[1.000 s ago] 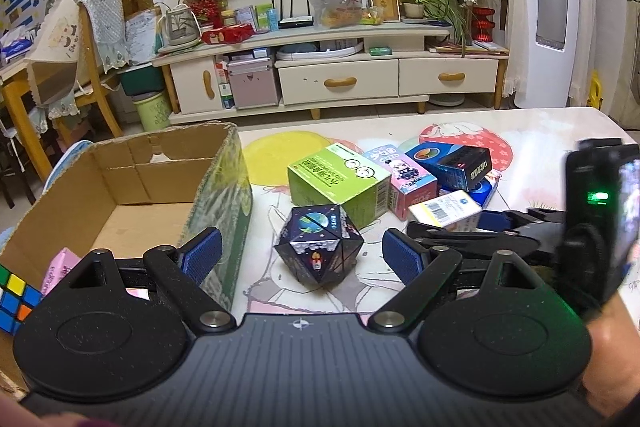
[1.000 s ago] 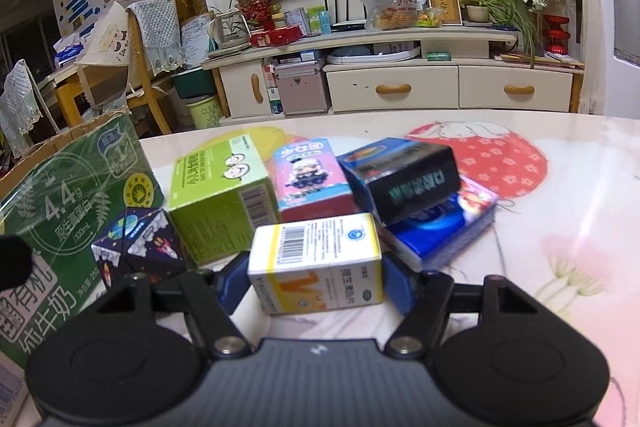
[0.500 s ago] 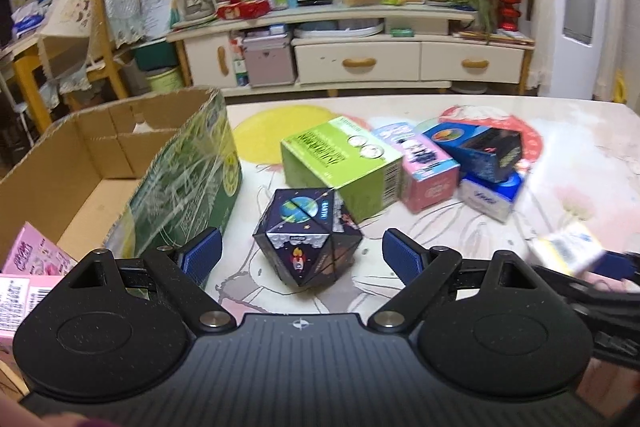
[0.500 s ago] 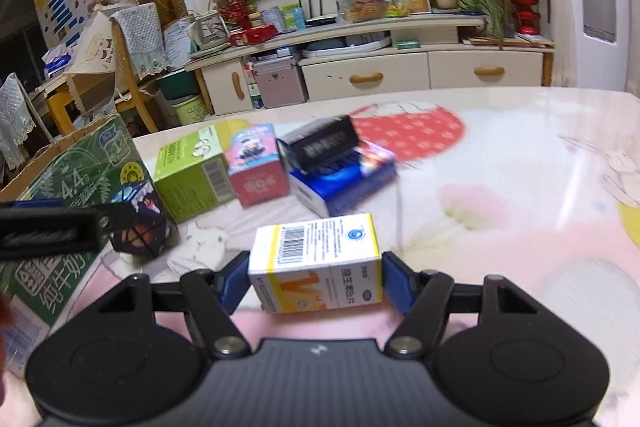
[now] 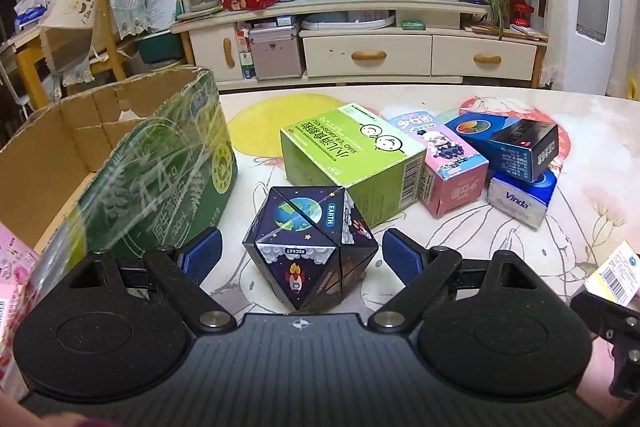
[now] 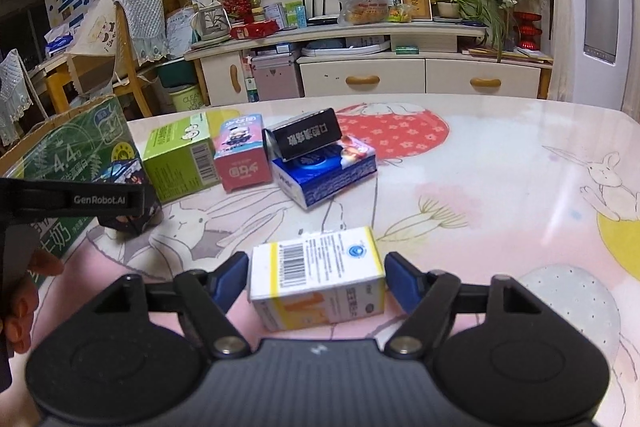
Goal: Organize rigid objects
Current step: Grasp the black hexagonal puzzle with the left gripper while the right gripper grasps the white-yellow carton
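A dark faceted cube [image 5: 304, 219] with space pictures rests on the table, and my left gripper [image 5: 302, 259] is open around it with a gap at each blue pad. In the right wrist view one of its fingers [image 6: 80, 199] crosses in front of that cube. A white and yellow carton [image 6: 320, 267] with a barcode lies slightly tilted on the table between the pads of my right gripper [image 6: 316, 279]. Those jaws are opening and the pads stand just off the carton's sides. The same carton [image 5: 612, 275] shows at the right edge of the left wrist view.
An open cardboard box [image 5: 160, 163] with green printed sides stands at the left, with pink packets inside. Behind the cube lie a green box [image 5: 352, 151], a pink box [image 5: 448, 163], a dark blue box [image 5: 512, 143] and a Vinda tissue pack [image 5: 520, 199].
My right gripper carried the carton right, away from the pile, then widened its jaws, leaving it on the table. My left gripper moved down and closer, so the cube now sits between its pads.
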The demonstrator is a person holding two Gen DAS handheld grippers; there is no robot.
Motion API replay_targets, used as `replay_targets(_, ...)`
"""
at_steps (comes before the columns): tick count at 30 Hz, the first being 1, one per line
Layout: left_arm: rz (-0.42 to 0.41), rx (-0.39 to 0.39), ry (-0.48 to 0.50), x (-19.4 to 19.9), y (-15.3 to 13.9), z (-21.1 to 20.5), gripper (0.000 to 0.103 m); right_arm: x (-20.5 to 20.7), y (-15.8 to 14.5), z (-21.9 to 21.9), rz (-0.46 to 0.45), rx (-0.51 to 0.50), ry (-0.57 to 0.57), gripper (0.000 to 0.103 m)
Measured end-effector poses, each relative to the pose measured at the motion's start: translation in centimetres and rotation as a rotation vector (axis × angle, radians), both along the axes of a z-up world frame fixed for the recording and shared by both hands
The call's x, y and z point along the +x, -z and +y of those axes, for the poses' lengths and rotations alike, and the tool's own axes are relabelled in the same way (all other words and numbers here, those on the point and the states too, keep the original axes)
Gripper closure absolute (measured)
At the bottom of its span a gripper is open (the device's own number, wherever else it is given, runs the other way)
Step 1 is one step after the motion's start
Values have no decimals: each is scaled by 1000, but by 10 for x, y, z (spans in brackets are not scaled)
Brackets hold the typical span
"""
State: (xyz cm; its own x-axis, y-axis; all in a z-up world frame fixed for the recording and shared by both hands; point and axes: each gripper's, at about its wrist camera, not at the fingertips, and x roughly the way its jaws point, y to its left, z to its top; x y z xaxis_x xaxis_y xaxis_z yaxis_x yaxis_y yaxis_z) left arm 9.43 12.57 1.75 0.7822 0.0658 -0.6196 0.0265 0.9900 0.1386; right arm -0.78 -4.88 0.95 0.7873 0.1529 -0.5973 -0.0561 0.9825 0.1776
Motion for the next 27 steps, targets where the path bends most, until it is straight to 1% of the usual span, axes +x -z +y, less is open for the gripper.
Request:
replay_targets(4, 14, -10, -18, 4, 3, 1, 0, 2, 0, 0, 1, -8, -9, 21)
replay_targets(8, 23, -12, -33, 9, 6, 2, 0, 3, 2, -1, 10, -11, -11, 20)
replay_targets(11, 30, -27, -44, 13, 9, 4, 0, 4, 2, -1, 15, -9, -14, 15)
replay_targets(13, 34, -37, -50, 13, 9, 5, 6, 4, 3, -1, 15, -16, -12, 12)
replay_targets(23, 44, -44, -76, 7, 8, 6, 7, 7, 6, -2, 20, -39, -11, 13)
replay_targets(27, 49, -48, -75, 0, 8, 6, 7, 8, 8, -1, 19, -61, -12, 21)
